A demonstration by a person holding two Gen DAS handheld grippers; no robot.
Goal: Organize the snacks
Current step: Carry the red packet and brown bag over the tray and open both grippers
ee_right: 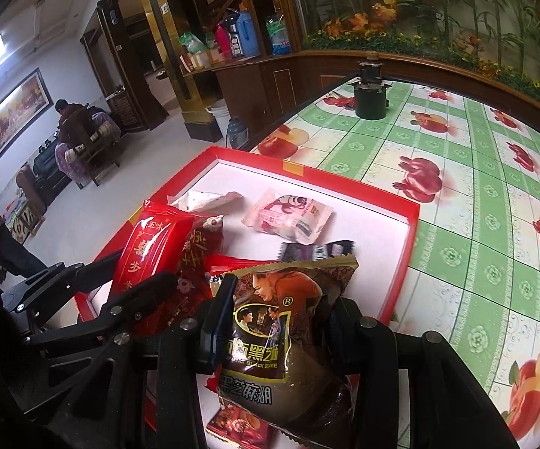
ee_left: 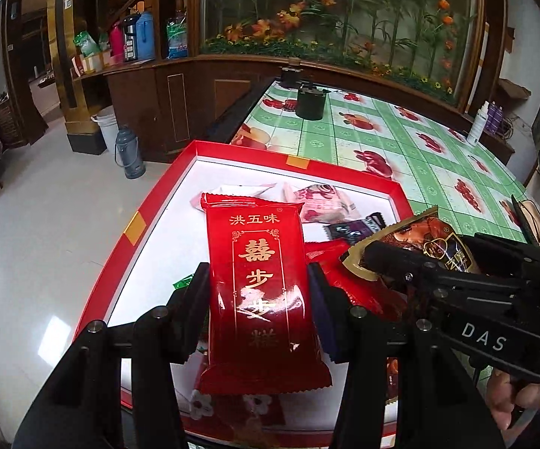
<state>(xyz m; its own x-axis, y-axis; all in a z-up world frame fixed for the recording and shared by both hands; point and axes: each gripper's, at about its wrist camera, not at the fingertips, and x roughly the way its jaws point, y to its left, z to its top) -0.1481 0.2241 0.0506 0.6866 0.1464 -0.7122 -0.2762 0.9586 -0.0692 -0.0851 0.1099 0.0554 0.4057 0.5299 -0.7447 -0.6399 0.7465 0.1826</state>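
Snacks are gathered in a shallow red cardboard tray with a white floor (ee_left: 400, 191), set at the near corner of a table covered by a green-checked fruit-print cloth (ee_left: 438, 142). A glossy red packet with gold characters (ee_left: 262, 292) is clamped upright between the pads of the left gripper (ee_left: 258, 292), above the tray's near part. A brown sesame-paste packet with a printed figure (ee_right: 277, 333) is pinched by the right gripper (ee_right: 273, 318), just beside the red one. Beneath and beyond them, a pink-and-white wrapped snack (ee_right: 292, 217), a white wrapper (ee_right: 210, 198) and a small dark purple sachet (ee_right: 314, 250) are spread over the tray floor, crowding its middle. Farther along the cloth, a dark cylindrical pot (ee_right: 371, 101) is seen, well apart.
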